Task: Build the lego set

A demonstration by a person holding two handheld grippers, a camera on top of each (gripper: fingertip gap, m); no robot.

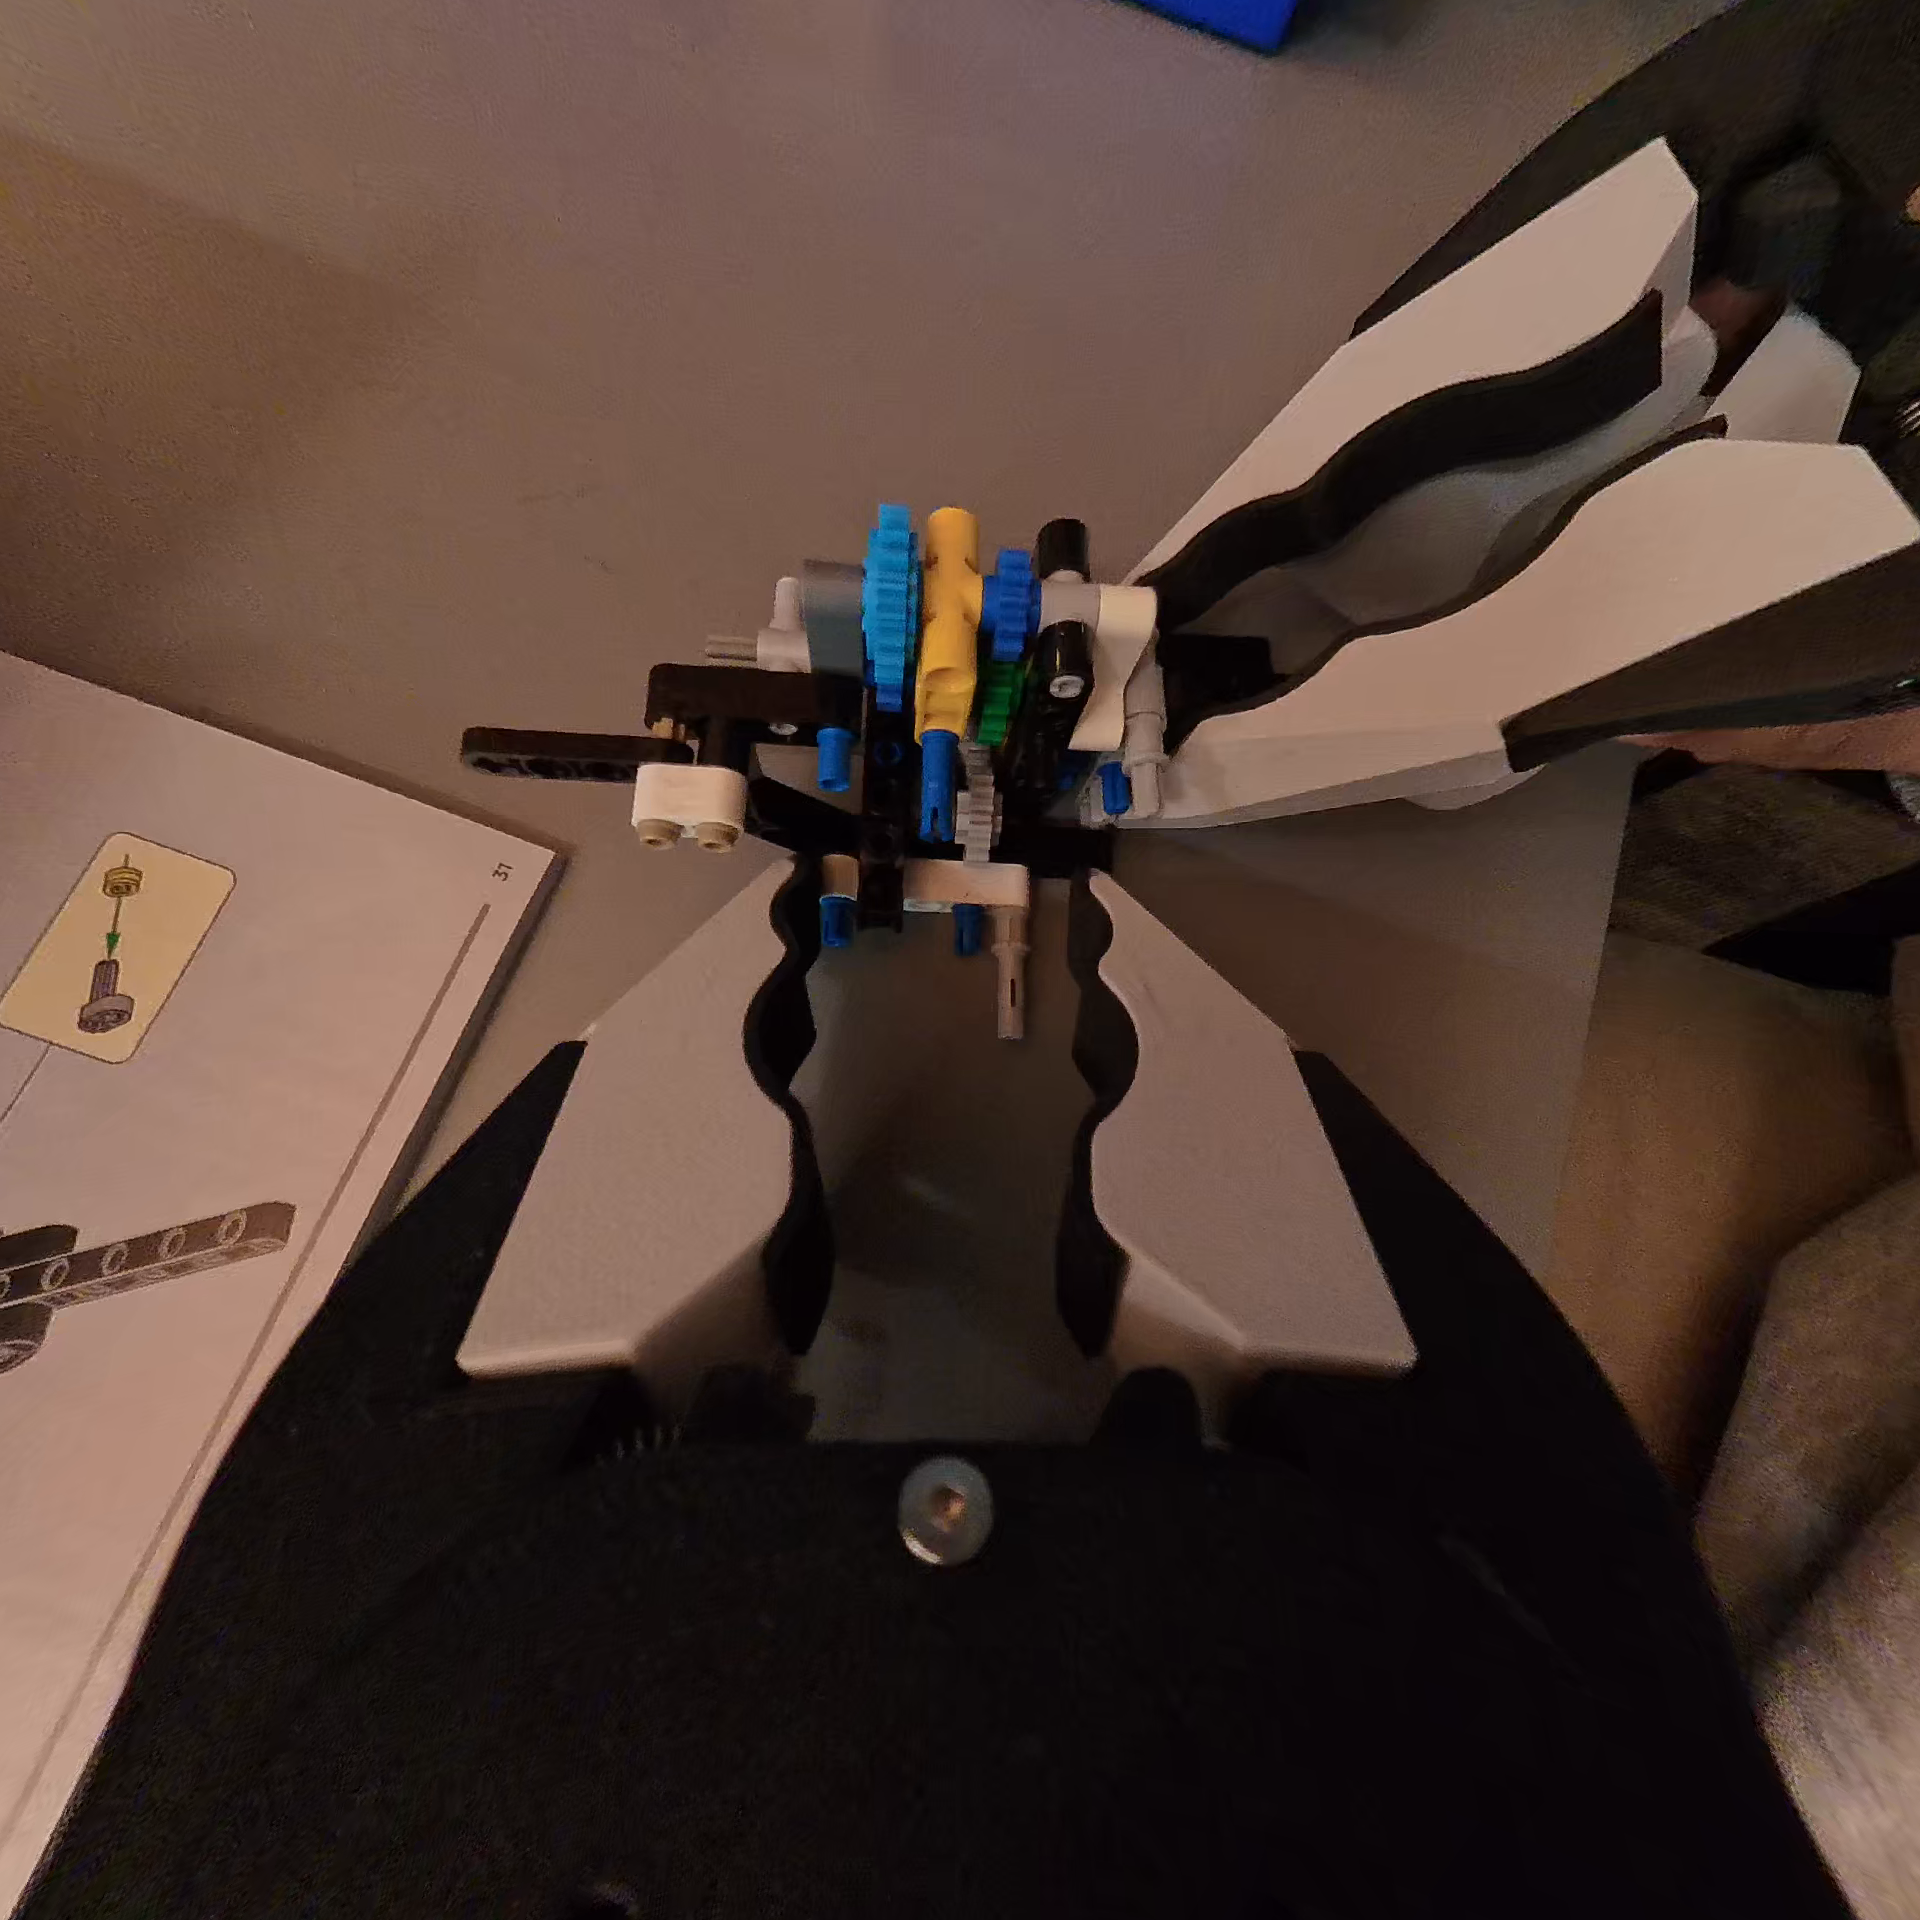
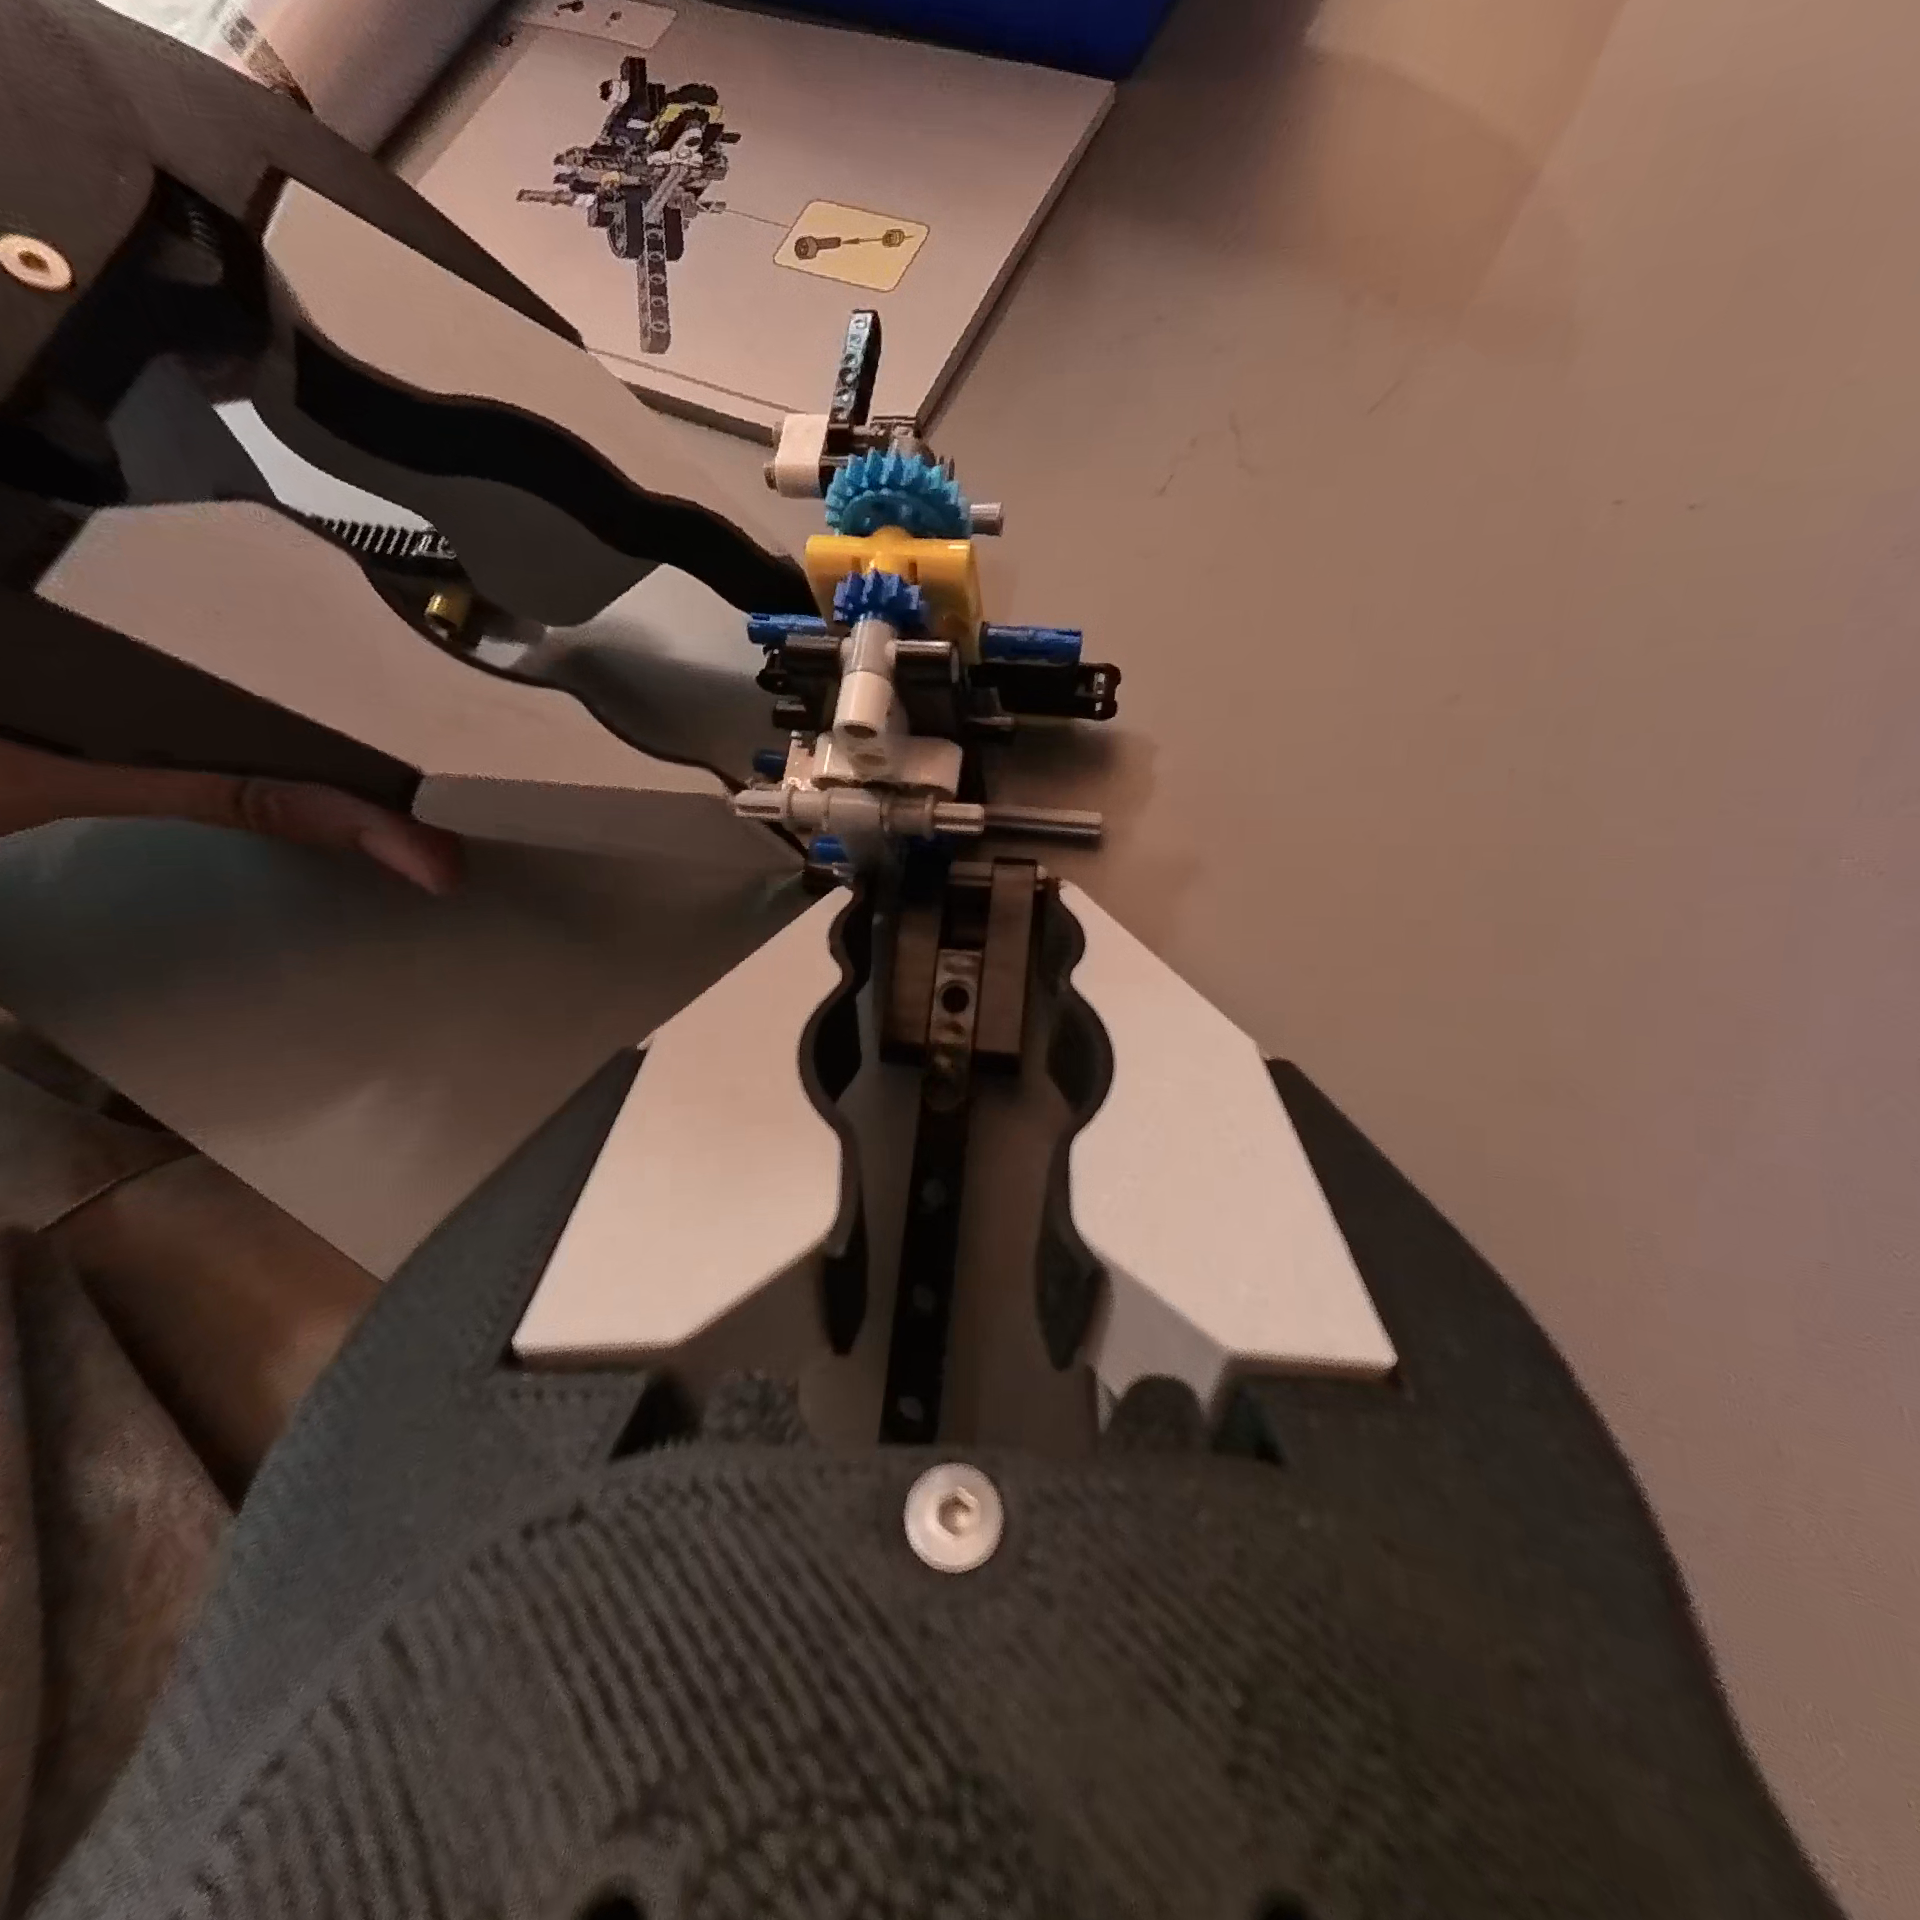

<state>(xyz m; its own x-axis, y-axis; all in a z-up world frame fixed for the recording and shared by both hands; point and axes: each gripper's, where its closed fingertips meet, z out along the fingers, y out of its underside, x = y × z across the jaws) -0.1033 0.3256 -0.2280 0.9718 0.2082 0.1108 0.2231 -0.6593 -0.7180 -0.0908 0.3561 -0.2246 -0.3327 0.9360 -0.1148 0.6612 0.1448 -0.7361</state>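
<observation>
Got the gearbox (image 1: 925,707) pinched from two sides right now, lifted just above the grey worktop (image 1: 416,364), so neither grip has to do all the work. My left tongs (image 1: 940,883) are clamped on the near end, tips pressed against the black frame and the white connector down there. My right tongs (image 2: 951,904) are closed on the opposite end, around the dark block where the long black beam (image 2: 930,1247) runs back between the fingers. That beam makes a decent handle, which is why I'm gripping there rather than anywhere near the gears.

The light blue gear (image 2: 894,499), yellow piece (image 2: 935,582) and small blue gear (image 2: 878,603) all sit out in the open between the two grips. I reckon that's the point: nothing squeezing the spinning parts, and the free end with the white block (image 2: 805,457) and short black beam (image 2: 854,369) stays reachable for the next piece.

The manual (image 2: 810,208) is lying flat on the worktop just past the build, open to a page with a drawing of the assembly, so I can compare as I go. My guess is an axle sub-step comes next. Main risk: twisting the two grips against each other and popping a pin.
</observation>
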